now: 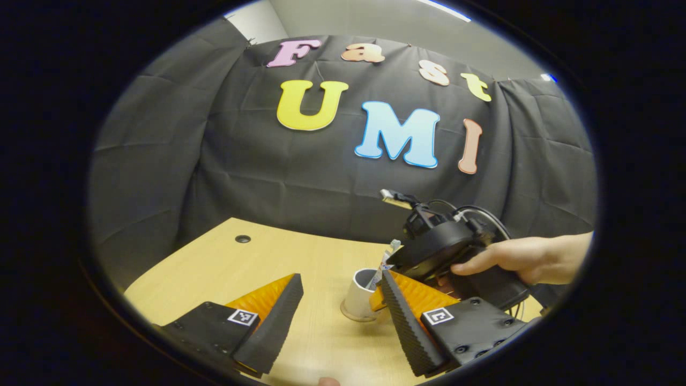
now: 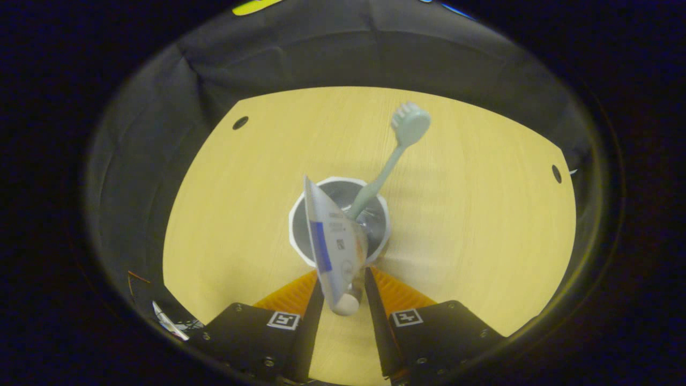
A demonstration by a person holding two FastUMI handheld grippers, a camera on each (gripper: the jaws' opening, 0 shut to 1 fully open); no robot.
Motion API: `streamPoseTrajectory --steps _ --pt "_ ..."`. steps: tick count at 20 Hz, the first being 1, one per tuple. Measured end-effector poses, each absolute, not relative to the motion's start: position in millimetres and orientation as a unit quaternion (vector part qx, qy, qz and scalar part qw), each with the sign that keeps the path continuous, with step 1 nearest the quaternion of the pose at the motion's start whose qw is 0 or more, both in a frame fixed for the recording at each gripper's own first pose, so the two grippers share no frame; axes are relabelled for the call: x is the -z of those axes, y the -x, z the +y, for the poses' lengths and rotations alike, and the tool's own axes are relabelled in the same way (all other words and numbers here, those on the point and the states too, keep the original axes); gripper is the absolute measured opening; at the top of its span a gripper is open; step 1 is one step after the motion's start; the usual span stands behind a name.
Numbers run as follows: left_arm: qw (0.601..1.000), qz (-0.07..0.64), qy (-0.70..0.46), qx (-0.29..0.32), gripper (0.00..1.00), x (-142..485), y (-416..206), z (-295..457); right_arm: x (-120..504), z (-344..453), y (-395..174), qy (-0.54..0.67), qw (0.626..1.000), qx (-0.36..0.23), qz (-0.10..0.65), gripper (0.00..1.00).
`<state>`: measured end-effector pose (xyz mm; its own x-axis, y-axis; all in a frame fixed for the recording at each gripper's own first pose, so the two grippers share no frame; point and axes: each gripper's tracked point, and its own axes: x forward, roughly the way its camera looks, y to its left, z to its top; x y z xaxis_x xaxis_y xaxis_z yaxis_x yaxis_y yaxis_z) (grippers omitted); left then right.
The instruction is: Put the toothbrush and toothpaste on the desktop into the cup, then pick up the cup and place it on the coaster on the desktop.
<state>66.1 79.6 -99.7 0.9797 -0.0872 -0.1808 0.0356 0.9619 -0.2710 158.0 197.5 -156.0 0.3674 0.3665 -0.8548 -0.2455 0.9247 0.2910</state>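
R gripper (image 2: 343, 300) has its fingers closed in on the toothpaste (image 2: 333, 252), clamping the tube nr its cap end, crimped end pointing down over the cup (image 2: 300, 214); tube tilted, lower part over the rim, can't tell if it touches. Cup stands upright, white, dark inside, roughly mid-desktop (image 2: 482, 214), away from the edges. Toothbrush (image 2: 394, 155) already in it, pale green, handle down, head leaning out toward the far edge. L gripper (image 1: 343, 300) hangs w/ fingers spread wide, holding nothing, above the near part of the desktop, cup just beyond. Further off, a hand (image 1: 528, 260) holds the R gripper above the cup.
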Motion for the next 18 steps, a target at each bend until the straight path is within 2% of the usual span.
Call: streamPoseTrajectory --steps 8,9,10,15,17,18 --pt "0.988 0.095 0.108 0.049 0.95 91 -78 59 104 141 -118 -0.15 0.868 -0.165 0.444 0.48" --pt "0.989 0.093 0.105 0.052 0.95 88 -79 54 99 134 -114 -0.161 0.871 -0.16 0.435 0.45" --pt "0.989 0.091 0.104 0.056 0.95 85 -80 49 94 125 -110 -0.167 0.877 -0.151 0.424 0.48" --pt "0.99 0.073 0.094 0.072 0.95 65 -82 20 66 68 -101 -0.133 0.931 -0.08 0.331 0.48" --pt "0.991 0.066 0.091 0.076 0.95 53 -83 11 49 42 -100 -0.102 0.956 -0.045 0.273 0.48" --pt "0.991 0.061 0.091 0.077 0.95 46 -84 6 39 29 -99 -0.086 0.966 -0.027 0.241 0.43"
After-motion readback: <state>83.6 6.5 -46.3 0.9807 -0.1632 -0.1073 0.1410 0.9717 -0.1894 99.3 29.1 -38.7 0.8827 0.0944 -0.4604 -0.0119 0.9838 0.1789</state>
